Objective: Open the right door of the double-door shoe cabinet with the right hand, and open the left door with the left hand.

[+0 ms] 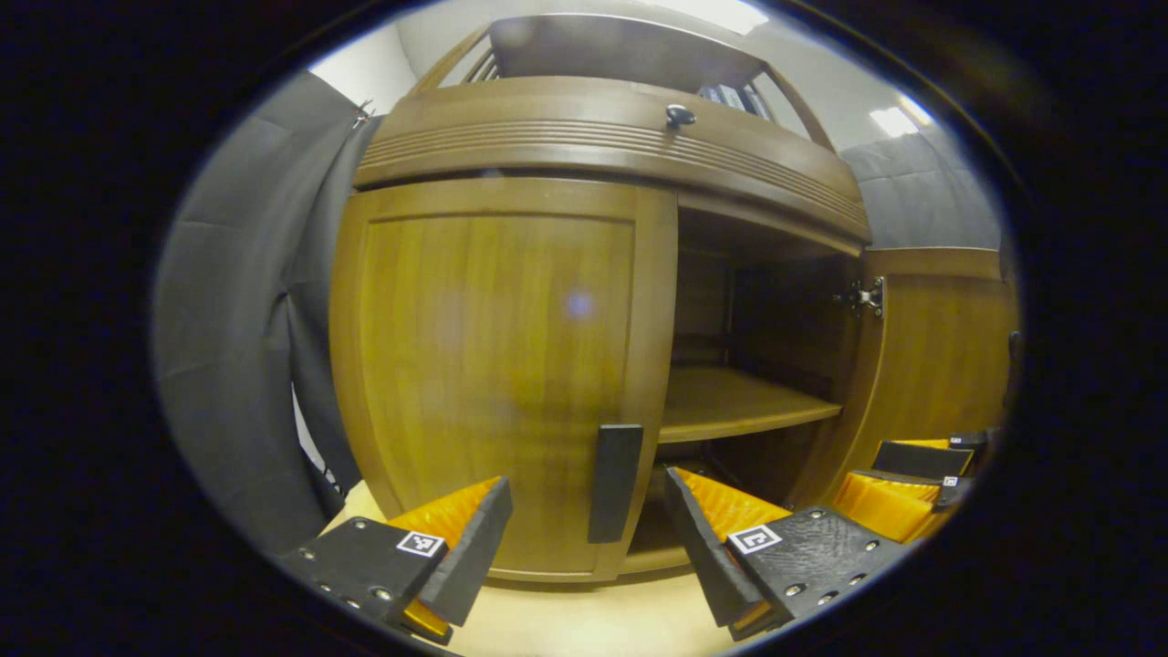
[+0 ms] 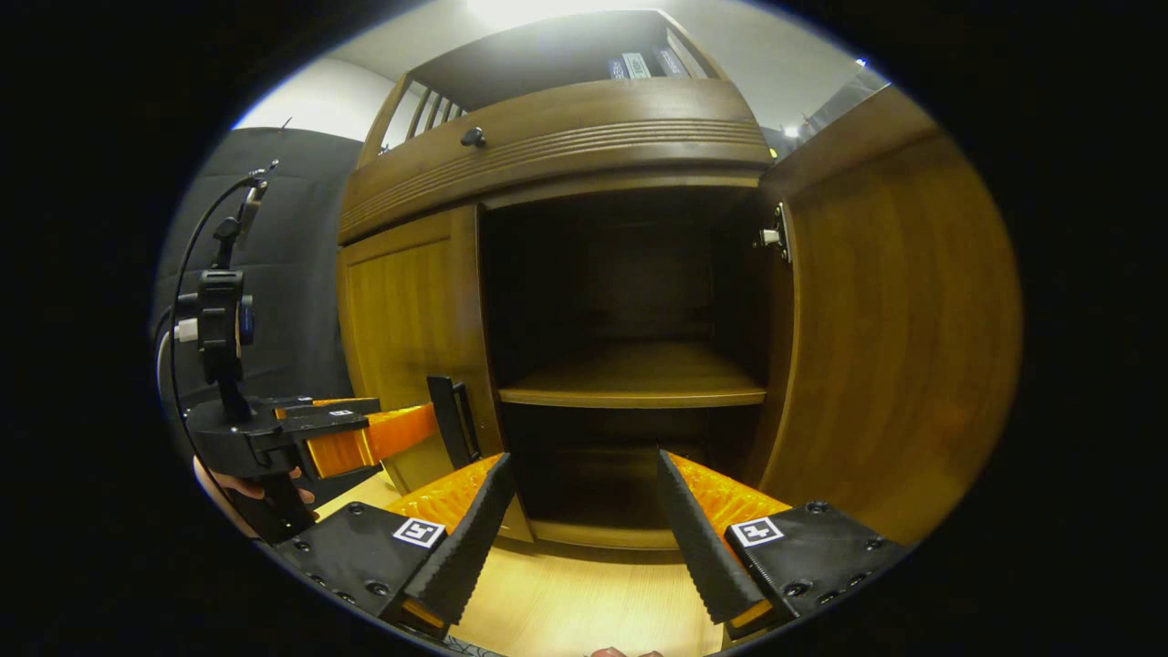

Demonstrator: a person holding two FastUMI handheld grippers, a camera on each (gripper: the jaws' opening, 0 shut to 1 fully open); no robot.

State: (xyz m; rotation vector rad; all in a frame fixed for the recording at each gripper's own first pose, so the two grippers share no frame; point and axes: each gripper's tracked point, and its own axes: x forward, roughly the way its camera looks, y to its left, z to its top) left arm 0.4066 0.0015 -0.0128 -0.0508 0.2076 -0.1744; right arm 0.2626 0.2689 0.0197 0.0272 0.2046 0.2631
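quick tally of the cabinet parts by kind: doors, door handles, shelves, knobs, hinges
doors: 2, left door shut, right door open
door handles: 1 seen, black handle
shelves: 1, shelf
knobs: 1, knob
hinges: 1 seen, hinge
total: 6

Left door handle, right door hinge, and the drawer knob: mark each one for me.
Left door handle [image 1: 614,482], left gripper view, middle of the bar.
Right door hinge [image 2: 776,237], right gripper view, on its metal plate.
Drawer knob [image 1: 679,115], left gripper view, its face.

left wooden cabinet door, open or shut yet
Shut. The left wooden cabinet door sits flush in its frame, its dark vertical handle between the open left tongs; the right wooden door stands open.
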